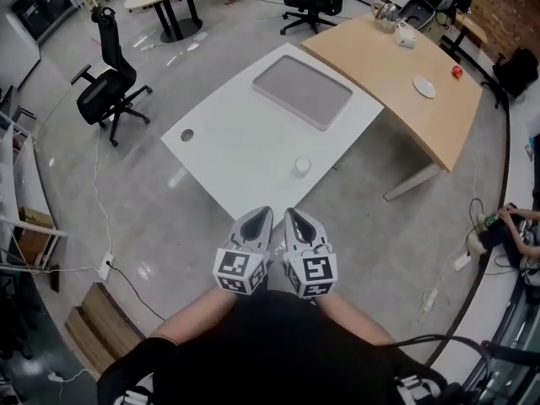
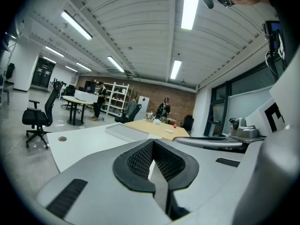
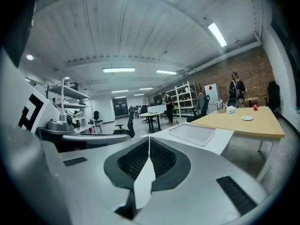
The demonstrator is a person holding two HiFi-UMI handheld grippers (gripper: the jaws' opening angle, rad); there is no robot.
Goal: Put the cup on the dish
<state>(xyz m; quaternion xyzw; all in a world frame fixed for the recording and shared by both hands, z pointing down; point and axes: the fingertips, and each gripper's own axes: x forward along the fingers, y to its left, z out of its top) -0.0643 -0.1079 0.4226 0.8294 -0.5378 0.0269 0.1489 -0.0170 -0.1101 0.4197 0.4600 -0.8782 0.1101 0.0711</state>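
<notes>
A small white cup [image 1: 302, 166] stands near the front right corner of the white table [image 1: 228, 150]. The white dish [image 1: 424, 86] lies on the wooden table [image 1: 396, 66] beyond it, and it also shows far off as the dish [image 3: 247, 118] in the right gripper view. My left gripper [image 1: 259, 216] and right gripper [image 1: 294, 216] are side by side just short of the white table's near corner, apart from the cup. Both are shut with nothing between the jaws, as the left gripper [image 2: 152, 141] and right gripper [image 3: 149, 138] show in their own views. The cup is not visible in either gripper view.
A grey tray [image 1: 302, 91] lies on the white table's far side. A red object [image 1: 456, 72], a kettle [image 1: 386, 13] and a small white item sit on the wooden table. Black office chairs [image 1: 108, 83] stand on the floor to the left and at the back.
</notes>
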